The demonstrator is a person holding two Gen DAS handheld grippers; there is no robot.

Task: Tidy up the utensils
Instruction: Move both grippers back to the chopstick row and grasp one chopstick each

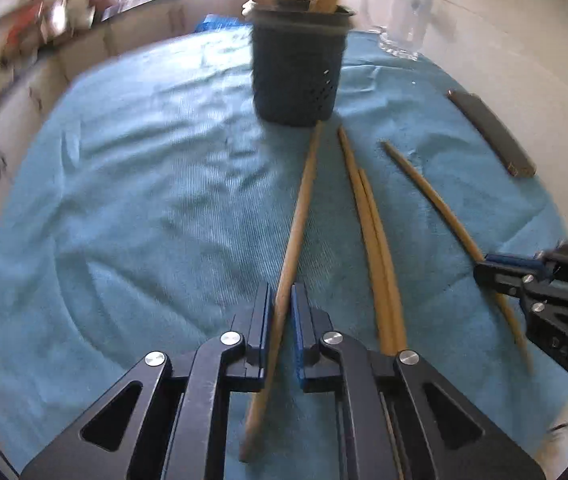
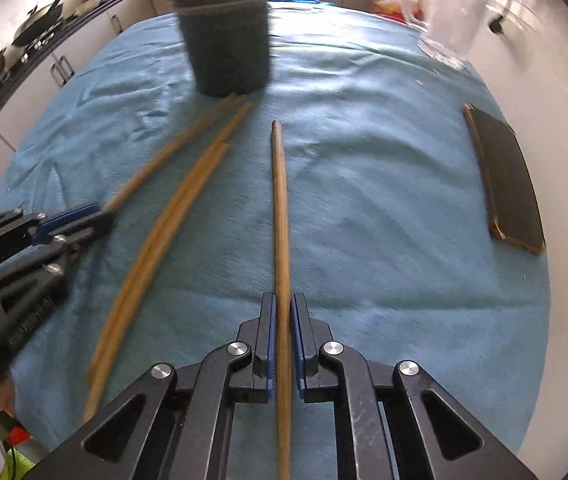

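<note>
Wooden chopstick (image 1: pixel 292 240) pinched, left hand-held gripper (image 1: pixel 282 304)

Each black claw (image 1: pixel 281 300) (image 2: pixel 282 308) carries blue pads, silver screws and triangular cut-outs

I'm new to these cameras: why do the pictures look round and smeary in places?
Both views are fisheye, so the blue cloth bulges and the corners go dark. Left wrist view: the holder and room edges are motion-blurred, the window glares. Right wrist view: the loose chopsticks smear; the gripped one stays sharper.
</note>
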